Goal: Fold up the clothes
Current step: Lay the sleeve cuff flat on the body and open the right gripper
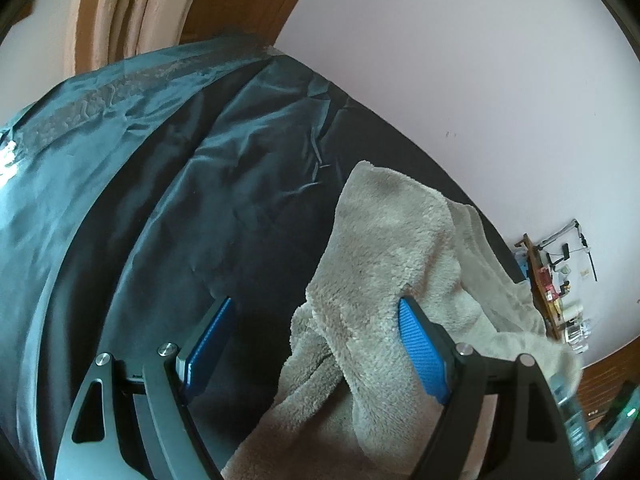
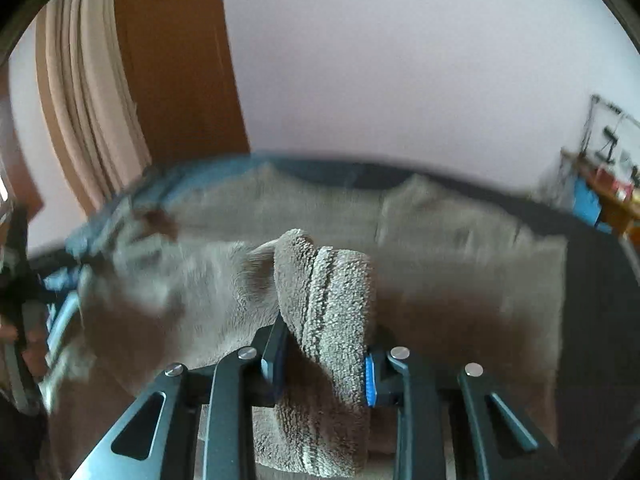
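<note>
A fluffy grey-beige garment (image 1: pixel 384 264) lies bunched on a dark teal sheet (image 1: pixel 224 184). My left gripper (image 1: pixel 316 320) is open, its blue pads wide apart; a fold of the garment lies between them, against the right pad (image 1: pixel 422 354). In the right wrist view the same garment (image 2: pixel 460 240) spreads blurred across the surface. My right gripper (image 2: pixel 326 354) is shut on a thick bunched fold of the garment (image 2: pixel 328 288) and holds it raised.
A pale wall (image 1: pixel 460 60) rises behind the bed. Beige curtains (image 1: pixel 132 8) and brown wood hang at the left. A cluttered wooden shelf (image 1: pixel 556 292) stands at the right. The left gripper shows blurred at the left edge of the right wrist view (image 2: pixel 24 280).
</note>
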A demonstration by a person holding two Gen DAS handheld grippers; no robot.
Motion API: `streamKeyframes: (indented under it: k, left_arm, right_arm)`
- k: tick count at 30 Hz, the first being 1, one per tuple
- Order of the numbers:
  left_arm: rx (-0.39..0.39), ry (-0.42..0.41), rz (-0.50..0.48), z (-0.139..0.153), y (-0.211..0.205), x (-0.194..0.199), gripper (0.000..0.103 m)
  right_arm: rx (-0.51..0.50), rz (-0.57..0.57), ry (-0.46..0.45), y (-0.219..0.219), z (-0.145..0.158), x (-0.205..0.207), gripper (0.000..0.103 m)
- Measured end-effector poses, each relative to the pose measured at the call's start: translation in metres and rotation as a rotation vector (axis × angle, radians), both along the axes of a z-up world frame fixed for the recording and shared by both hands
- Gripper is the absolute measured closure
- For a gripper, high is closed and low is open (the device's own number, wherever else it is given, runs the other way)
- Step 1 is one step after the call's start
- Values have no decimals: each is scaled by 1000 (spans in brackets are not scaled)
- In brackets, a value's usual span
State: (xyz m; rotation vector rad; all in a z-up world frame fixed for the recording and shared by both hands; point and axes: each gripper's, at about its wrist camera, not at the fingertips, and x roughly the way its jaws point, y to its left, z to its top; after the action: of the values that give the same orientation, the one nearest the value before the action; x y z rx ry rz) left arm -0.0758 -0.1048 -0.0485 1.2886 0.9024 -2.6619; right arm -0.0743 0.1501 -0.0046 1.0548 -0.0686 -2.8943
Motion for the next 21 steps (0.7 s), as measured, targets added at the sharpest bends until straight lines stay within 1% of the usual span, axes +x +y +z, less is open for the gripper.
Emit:
streamKeyframes:
  k: [3, 7, 9, 10, 12, 13, 15, 17, 18, 19, 20, 21]
  left_arm:
    - [11, 24, -4, 3, 0, 0, 18]
    - [-19, 32, -10, 5, 4, 0, 18]
    - [-32, 25, -29, 4, 9, -2, 18]
    - [-50, 18, -36, 3, 12, -4, 18]
    - [-146, -10, -40, 2, 21, -6, 17]
    - [-193, -13, -34, 2, 24, -6, 15]
    - [-280, -11, -21, 4, 30, -6, 14]
    - [-328, -10, -20, 5, 33, -6, 12]
    - [-352, -10, -20, 5, 35, -7, 12]
    - [-354, -10, -22, 4, 35, -7, 12]
    - [-346, -10, -25, 4, 34, -7, 12]
    - [-320, -12, -27, 4, 30, -7, 12]
  right_arm:
    - [29, -57, 96, 8, 30, 0, 73]
    - [76, -149, 150, 28, 48, -1, 73]
    - [74, -187, 129, 39, 41, -3, 73]
    - [78, -195, 103, 43, 33, -6, 73]
    - [90, -201, 44, 47, 13, -11, 73]
    - [95, -200, 11, 48, 2, -13, 73]
    - [86, -200, -51, 51, -17, -18, 73]
    - [67, -215, -113, 56, -38, -19, 71]
    - [57, -216, -141, 59, -45, -22, 62]
    - [55, -220, -167, 61, -52, -25, 51]
    - [58, -226, -170, 63, -55, -25, 48]
    - [55, -233, -160, 65, -54, -22, 42]
